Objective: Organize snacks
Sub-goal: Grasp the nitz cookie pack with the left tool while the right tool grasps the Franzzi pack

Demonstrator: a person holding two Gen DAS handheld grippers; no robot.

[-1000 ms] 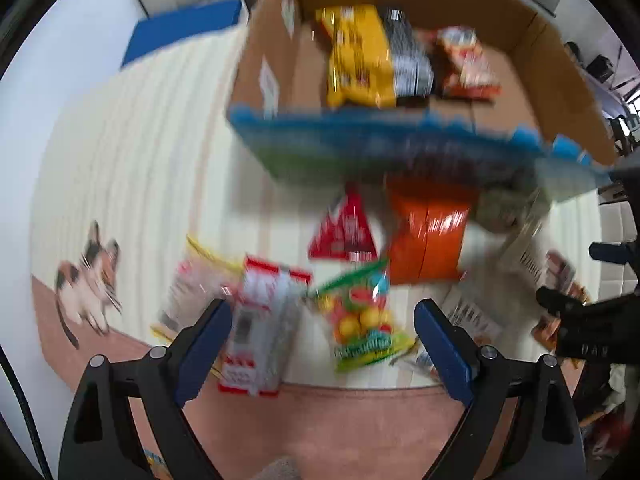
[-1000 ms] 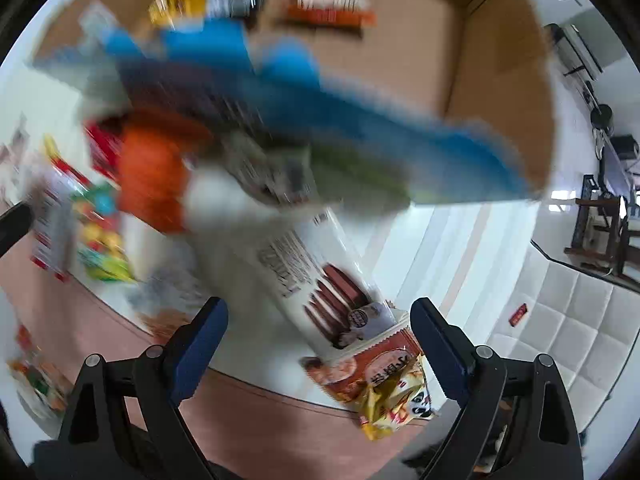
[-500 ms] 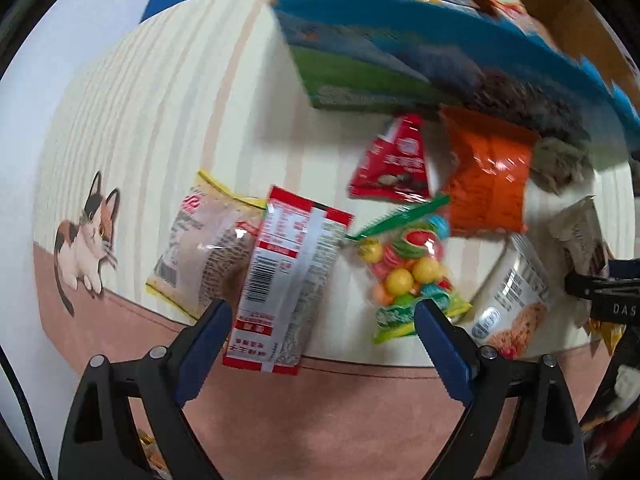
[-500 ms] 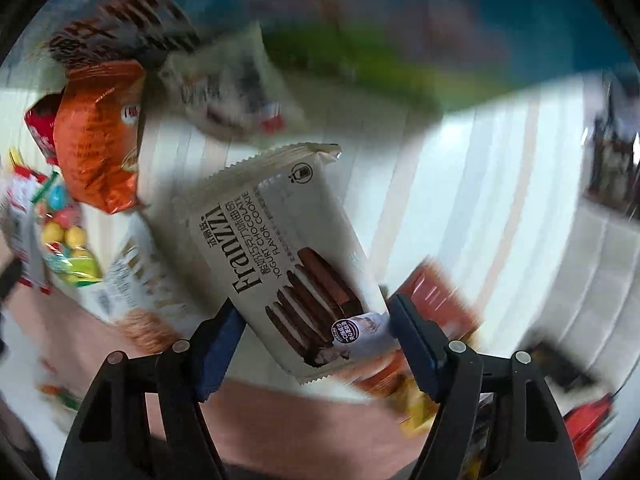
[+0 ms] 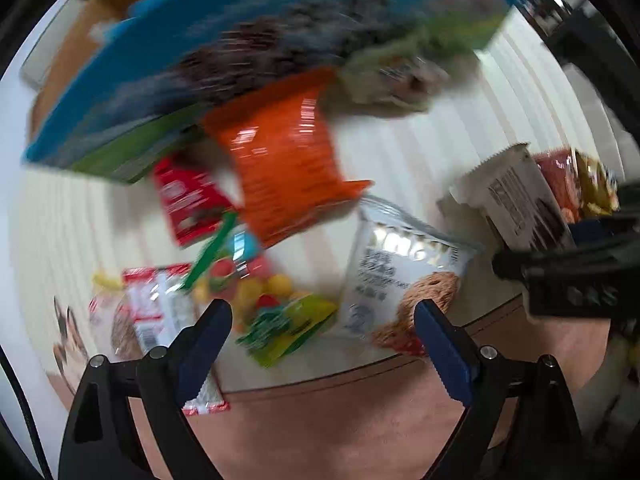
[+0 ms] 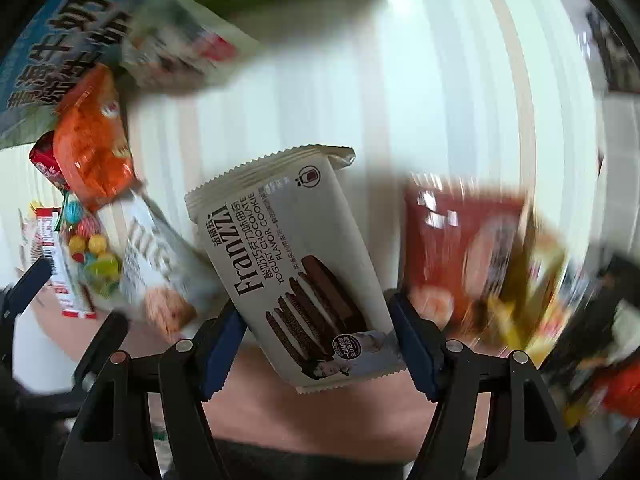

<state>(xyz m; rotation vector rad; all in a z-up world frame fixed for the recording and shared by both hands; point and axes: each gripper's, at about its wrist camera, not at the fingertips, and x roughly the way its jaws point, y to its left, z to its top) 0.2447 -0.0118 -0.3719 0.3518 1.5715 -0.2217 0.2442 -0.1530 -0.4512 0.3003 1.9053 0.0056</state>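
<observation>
Snacks lie scattered on the striped table near its front edge, beside a printed carton. The right claw (image 6: pixel 316 340) is closing on the cream cookie packet (image 6: pixel 296 256), its blue pads flanking the packet's lower sides; whether they already press is unclear. That packet looks light, with matte film and crimped, saw-toothed ends. Its wafers would likely crack under hard pressure, so the long sides seem the better hold. The left claw (image 5: pixel 324 336) hangs wide and empty above the glossy candy bag (image 5: pixel 260 304) and silver cookie pouch (image 5: pixel 400 276). The puffy orange bag (image 5: pixel 288 160) looks slippery.
</observation>
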